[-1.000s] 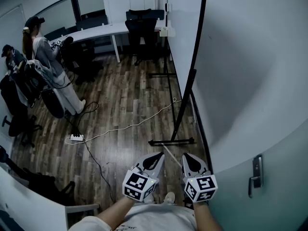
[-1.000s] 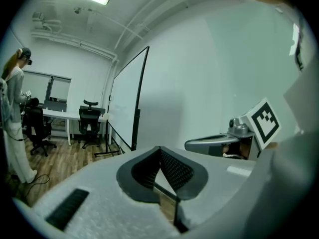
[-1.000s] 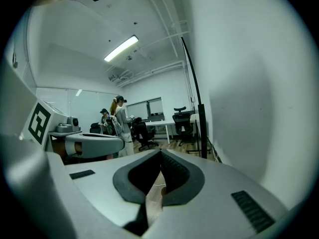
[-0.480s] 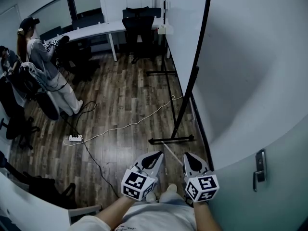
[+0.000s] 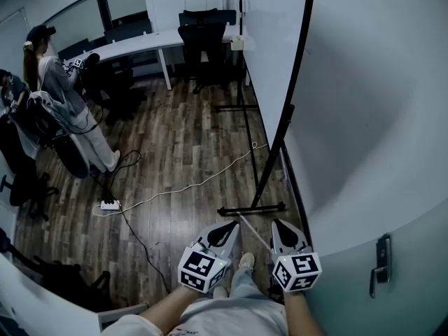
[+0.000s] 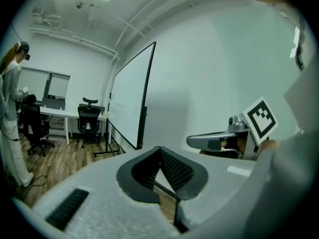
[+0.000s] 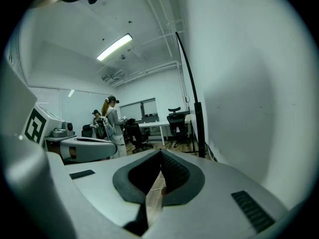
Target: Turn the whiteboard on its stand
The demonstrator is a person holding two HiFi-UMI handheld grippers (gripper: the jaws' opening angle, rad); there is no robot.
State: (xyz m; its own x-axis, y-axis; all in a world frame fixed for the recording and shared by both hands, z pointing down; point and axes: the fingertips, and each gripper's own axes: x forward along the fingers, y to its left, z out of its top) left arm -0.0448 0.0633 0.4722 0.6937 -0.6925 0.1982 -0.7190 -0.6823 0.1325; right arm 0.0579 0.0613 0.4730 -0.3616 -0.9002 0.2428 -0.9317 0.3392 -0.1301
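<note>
Whiteboard (image 5: 271,44): upright on its stand, ahead and to the right of the person, its black near edge towards them; the panel runs along close beside the wall (image 5: 378,82).
Stand (image 5: 250,208): a black foot bar on the wood floor (image 5: 182,159), with a slanted upright rising to the board's edge.
Left gripper (image 5: 230,227): jaws pressed together with nothing between them, held low in front of the body, well apart from the board.
Right gripper (image 5: 280,225): likewise clenched and empty, just short of the foot bar.
Step in hand: judged to be the approach; neither gripper touches the board.
Next move: likely part the jaws, reach for the near edge, clamp it, then swing the panel.
Surroundings: a white cable (image 5: 189,182) crosses the floor; two people (image 5: 59,82) stand at far left.
</note>
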